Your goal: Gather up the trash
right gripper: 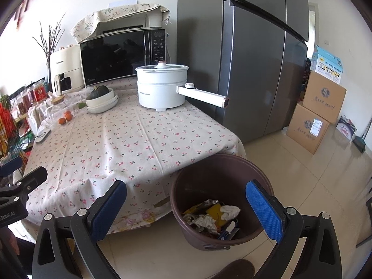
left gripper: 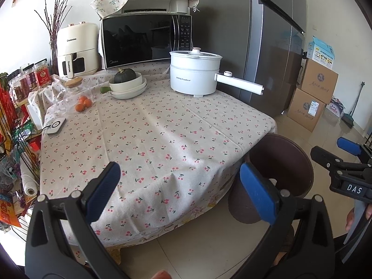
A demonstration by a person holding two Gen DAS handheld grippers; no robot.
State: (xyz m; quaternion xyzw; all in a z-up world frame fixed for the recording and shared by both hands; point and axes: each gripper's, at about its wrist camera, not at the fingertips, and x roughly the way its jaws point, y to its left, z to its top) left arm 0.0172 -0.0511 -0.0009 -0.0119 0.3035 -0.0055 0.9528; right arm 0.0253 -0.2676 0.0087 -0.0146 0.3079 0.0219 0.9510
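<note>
A brown trash bin [right gripper: 220, 176] stands on the floor at the table's near right corner; it also shows in the left wrist view [left gripper: 282, 160]. Inside it lie crumpled white paper [right gripper: 229, 210], foil, a yellow wrapper and other scraps. My right gripper [right gripper: 186, 207] is open and empty, held above the floor in front of the bin. My left gripper [left gripper: 179, 186] is open and empty, over the table's front edge. The right gripper shows at the right of the left wrist view [left gripper: 334, 153].
The table [left gripper: 151, 139] has a cherry-print cloth. At its back stand a white electric pot [left gripper: 195, 72] with a long handle, stacked bowls with a squash [left gripper: 127, 83], oranges [left gripper: 83, 103], a microwave [left gripper: 146, 39] and an air fryer. A grey fridge [right gripper: 251, 65] and cardboard boxes [right gripper: 318, 107] stand right.
</note>
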